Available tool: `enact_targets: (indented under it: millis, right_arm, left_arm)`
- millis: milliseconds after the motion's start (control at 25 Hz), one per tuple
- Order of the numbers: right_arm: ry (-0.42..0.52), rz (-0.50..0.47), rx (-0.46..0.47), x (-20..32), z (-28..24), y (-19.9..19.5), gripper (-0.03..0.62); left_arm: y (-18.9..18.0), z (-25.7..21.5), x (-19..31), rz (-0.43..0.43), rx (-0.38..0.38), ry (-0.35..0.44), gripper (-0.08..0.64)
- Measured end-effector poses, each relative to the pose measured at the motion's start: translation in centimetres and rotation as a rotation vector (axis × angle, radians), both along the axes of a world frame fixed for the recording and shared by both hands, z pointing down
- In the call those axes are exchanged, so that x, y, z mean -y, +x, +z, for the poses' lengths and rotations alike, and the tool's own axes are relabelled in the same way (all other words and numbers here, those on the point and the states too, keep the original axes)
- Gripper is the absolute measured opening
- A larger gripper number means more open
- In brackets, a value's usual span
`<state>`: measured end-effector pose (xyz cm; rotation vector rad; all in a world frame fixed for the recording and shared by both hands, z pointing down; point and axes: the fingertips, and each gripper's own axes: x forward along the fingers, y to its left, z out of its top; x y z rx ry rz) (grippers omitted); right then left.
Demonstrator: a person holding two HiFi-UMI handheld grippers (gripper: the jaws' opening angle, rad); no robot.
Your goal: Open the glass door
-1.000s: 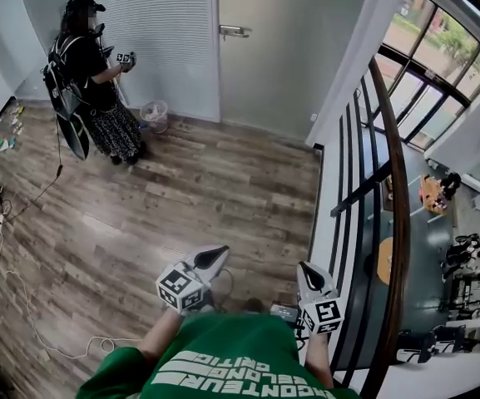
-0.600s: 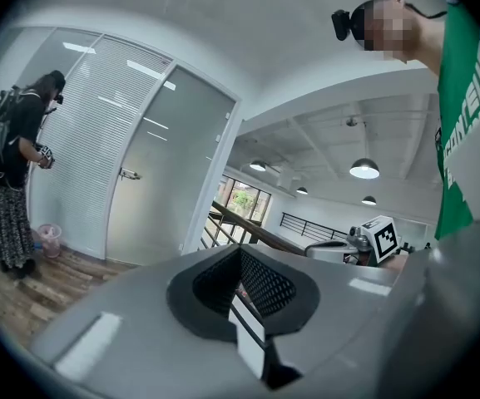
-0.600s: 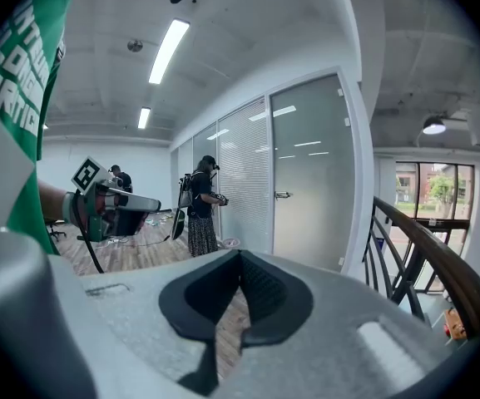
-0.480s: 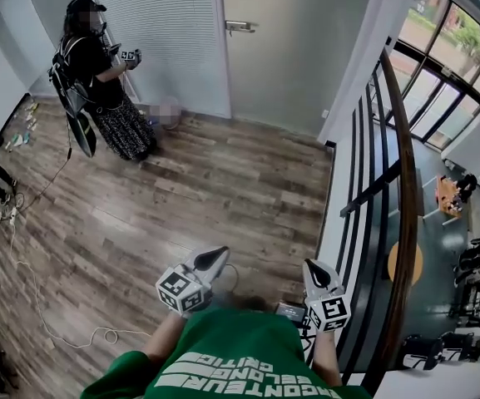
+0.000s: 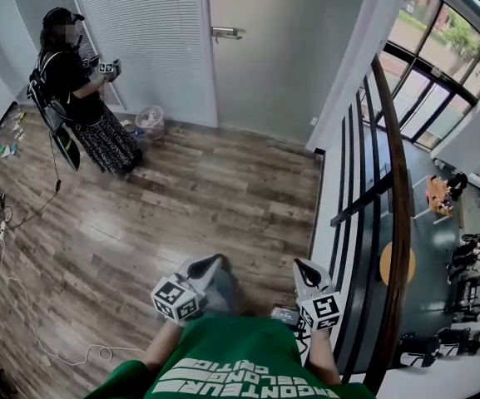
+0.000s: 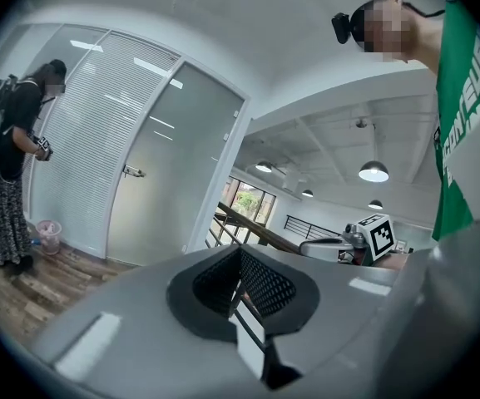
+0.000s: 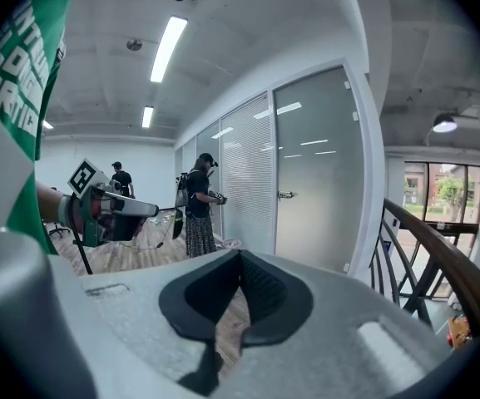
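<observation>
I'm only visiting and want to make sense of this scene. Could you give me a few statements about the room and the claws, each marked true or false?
1. The glass door is closed. True.
2. The left claw grips the door handle. False: it is shut on nothing, far from the door.
3. The right claw is wide open. False: its jaws are together.
4. Another person stands by the blinds. True.
5. The basket sits beside the railing. False: it stands below the blinds, near that person.
</observation>
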<state>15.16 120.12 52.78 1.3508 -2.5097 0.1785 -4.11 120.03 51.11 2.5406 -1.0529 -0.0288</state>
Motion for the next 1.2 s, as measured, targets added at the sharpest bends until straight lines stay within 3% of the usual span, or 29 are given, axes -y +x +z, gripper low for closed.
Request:
enact_targets:
  millis: [240, 520, 720, 960, 1200]
  right_arm:
    - [0.007, 0.051, -0.043, 7.7, -1.4, 0.4, -0.006]
    - [0.020, 0.025, -0.115, 17.1, -3.7, -3.4, -0.006]
    - [0.004, 0.022, -0.113, 20.8, -3.3, -6.4, -0.006]
    - [-0.003, -0.036, -0.149, 25.3, -3.5, -9.1, -0.006]
    - [-0.042, -0.001, -0.149, 29.8, -2.1, -6.0, -0.006]
  left_arm:
    - [0.0, -0.7, 9.3, 0.049, -0.047, 0.044, 0.016]
    - [-3.8, -2.1, 18.8, 0.044, -0.120, 0.069, 0.016]
    - [-6.8, -2.3, 23.1, 0.053, -0.095, 0.064, 0.017]
    - [-9.1, -1.0, 27.4, 0.005, -0.105, 0.022, 0.016]
    - [-7.8, -0.1, 31.5, 0.003, -0.112, 0.007, 0.017]
